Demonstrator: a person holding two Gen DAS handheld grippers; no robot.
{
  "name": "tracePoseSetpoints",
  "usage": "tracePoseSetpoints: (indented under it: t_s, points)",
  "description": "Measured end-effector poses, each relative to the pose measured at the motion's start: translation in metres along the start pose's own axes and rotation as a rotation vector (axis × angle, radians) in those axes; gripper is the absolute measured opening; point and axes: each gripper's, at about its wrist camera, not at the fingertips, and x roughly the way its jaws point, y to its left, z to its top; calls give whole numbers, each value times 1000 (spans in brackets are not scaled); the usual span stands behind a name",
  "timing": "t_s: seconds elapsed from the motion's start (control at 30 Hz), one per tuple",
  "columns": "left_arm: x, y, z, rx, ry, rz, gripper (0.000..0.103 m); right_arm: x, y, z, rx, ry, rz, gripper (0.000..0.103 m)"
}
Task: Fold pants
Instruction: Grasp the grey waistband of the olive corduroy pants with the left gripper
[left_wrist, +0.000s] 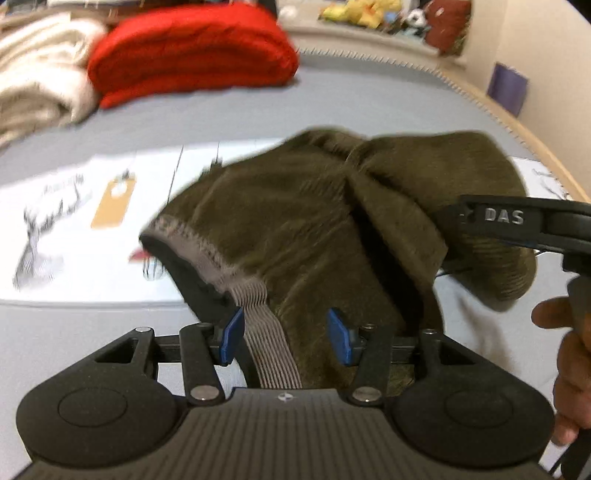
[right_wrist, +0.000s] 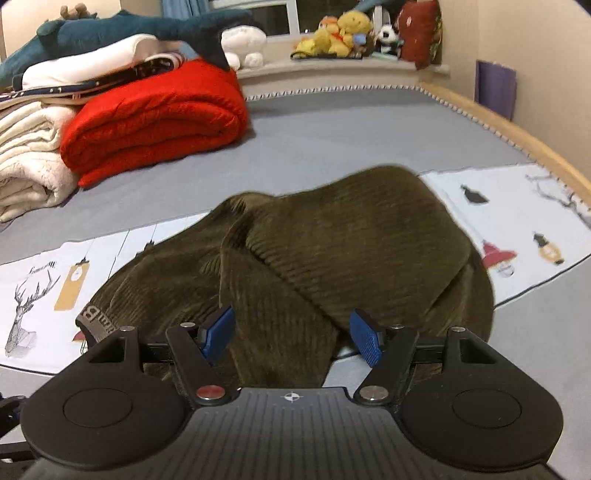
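One pair of olive corduroy pants (right_wrist: 332, 251), ribbed and bunched, sits on a printed white cloth (right_wrist: 517, 206) on the grey bed (right_wrist: 332, 133). Both grippers, left gripper (left_wrist: 286, 338) and right gripper (right_wrist: 291, 338), are spread with pants fabric loose between the blue pads. One puffy red blanket (right_wrist: 155, 125) is folded behind.

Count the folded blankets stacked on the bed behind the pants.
3 visible: a red quilted blanket nearest the olive corduroy pants, a cream fleece blanket to its left, and a white one on top. More may be hidden out of frame.
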Motion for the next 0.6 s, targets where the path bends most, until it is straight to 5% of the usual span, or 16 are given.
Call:
tracePoseSetpoints:
  t_s: [0.6]
  points:
    - [9, 0, 12, -36, 6, -19, 59, 14, 6, -4, -79, 24, -32, 70]
